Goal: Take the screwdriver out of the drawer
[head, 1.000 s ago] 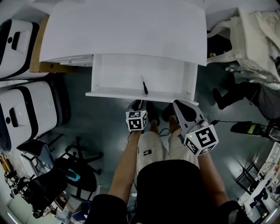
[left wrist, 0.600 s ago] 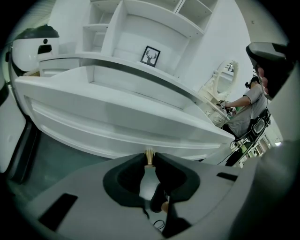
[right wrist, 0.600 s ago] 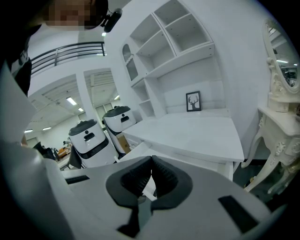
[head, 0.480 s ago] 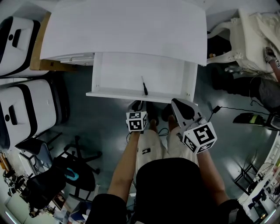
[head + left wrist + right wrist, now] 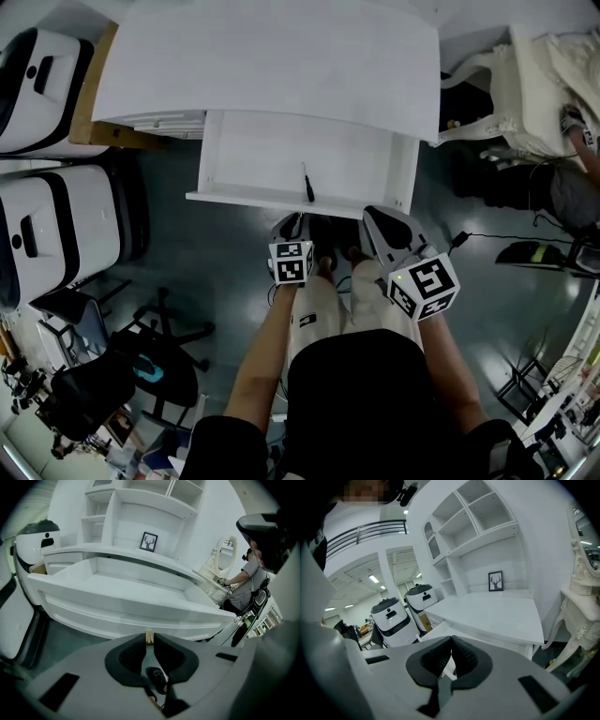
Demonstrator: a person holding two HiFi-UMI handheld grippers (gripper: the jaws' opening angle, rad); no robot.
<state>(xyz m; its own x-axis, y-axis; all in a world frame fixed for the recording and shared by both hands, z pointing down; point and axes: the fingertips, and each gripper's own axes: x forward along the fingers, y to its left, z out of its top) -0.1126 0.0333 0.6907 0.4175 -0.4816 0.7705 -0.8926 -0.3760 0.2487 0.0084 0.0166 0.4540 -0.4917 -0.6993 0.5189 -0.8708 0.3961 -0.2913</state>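
Currently pre-grasp: slim black screwdriver (image 5: 307, 182) untouched in open white drawer (image 5: 234, 150); left gripper (image 5: 148, 637) closing, empty; right gripper (image 5: 451, 641) pressed together. Next: reopen, reach in.

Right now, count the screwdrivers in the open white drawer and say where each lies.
1. A slim dark screwdriver lies in the open white drawer, about midway along its front wall. The drawer's back runs under the white desktop, so more could be hidden.
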